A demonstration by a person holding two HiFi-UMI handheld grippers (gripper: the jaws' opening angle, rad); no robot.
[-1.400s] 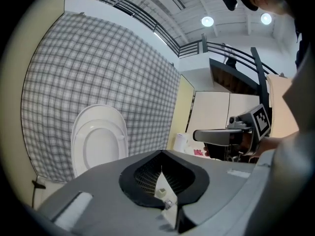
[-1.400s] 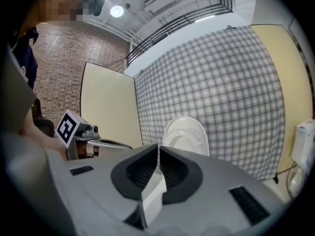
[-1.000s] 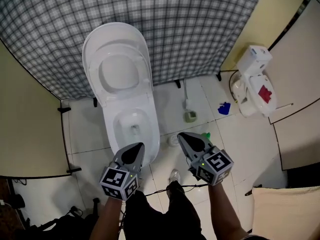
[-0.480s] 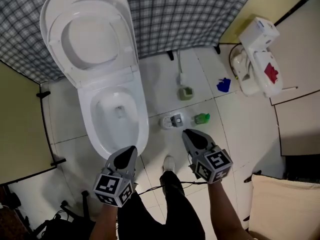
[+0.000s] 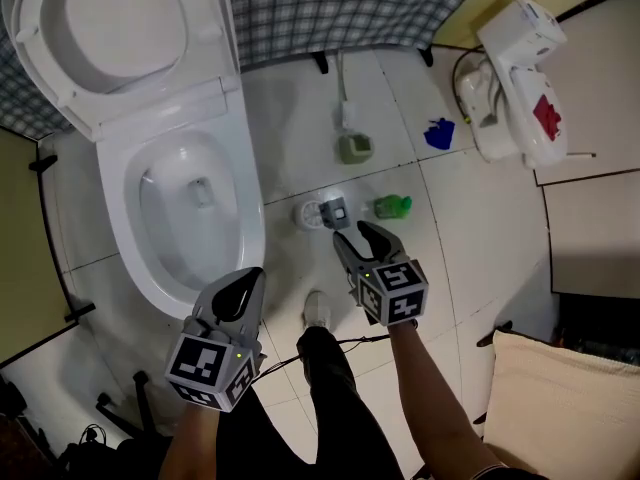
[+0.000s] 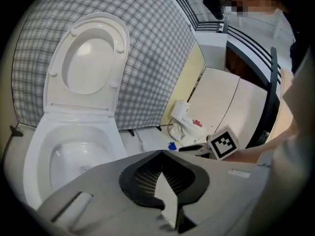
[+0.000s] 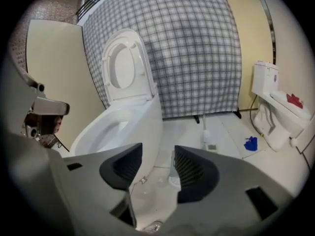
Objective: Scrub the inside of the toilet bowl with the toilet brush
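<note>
The white toilet bowl [image 5: 250, 230] stands at the left with its lid [image 5: 120, 28] raised against the checked curtain. The toilet brush [image 5: 345, 116] stands in its grey-green holder [image 5: 354, 149] on the tiled floor to the right of the bowl; its holder [image 7: 210, 146] also shows in the right gripper view. My right gripper [image 5: 353, 231] hangs low over the floor, short of the brush, its jaws just opened and nothing between them. My left gripper [image 5: 246, 278] is shut and empty by the bowl's front rim [image 6: 34, 156].
A small white and grey object [image 5: 318, 212] and a green bottle [image 5: 393, 206] lie on the floor just beyond my right gripper. A blue scrap [image 5: 438, 133] and a second white toilet [image 5: 515, 68] are at the right. My shoe [image 5: 316, 310] is between the grippers.
Both grippers have dropped toward the floor and the view has closed in on the bowl. The right gripper's jaws were together before and now stand apart.
</note>
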